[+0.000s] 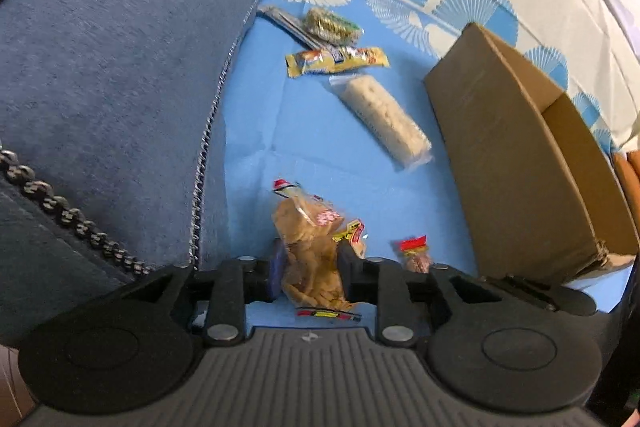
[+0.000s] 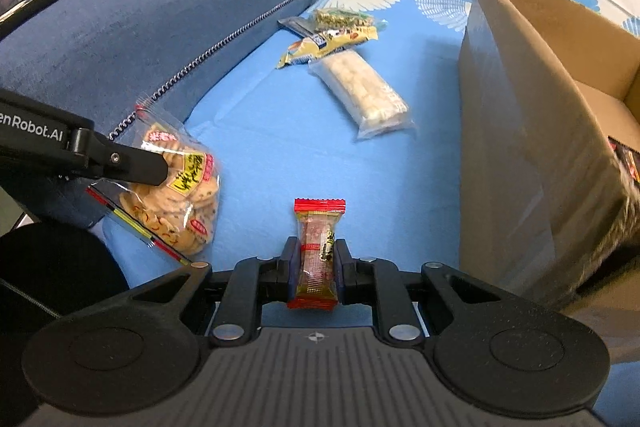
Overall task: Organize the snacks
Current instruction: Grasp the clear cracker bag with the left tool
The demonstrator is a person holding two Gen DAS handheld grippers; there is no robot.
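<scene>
The left gripper point(image 1: 310, 267) has its fingers clamped on a bag of crackers point(image 1: 310, 251). The right gripper point(image 2: 316, 269) has its fingers clenched on a red-ended candy point(image 2: 317, 253). To their right stands a cardboard box point(image 2: 520, 131).

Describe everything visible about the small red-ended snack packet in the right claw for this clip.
The small red-ended snack packet is a slim pillow-style wrapper of clear, glossy film with crimped red ends and a yellowish printed band, showing a pinkish-brown filling. It stands lengthwise along the right claw, pinched at its middle between both fingers, whose pads press its sides. Its far end points toward the blue sheet, and the cardboard box stands to its right. Nothing else touches it.
</scene>
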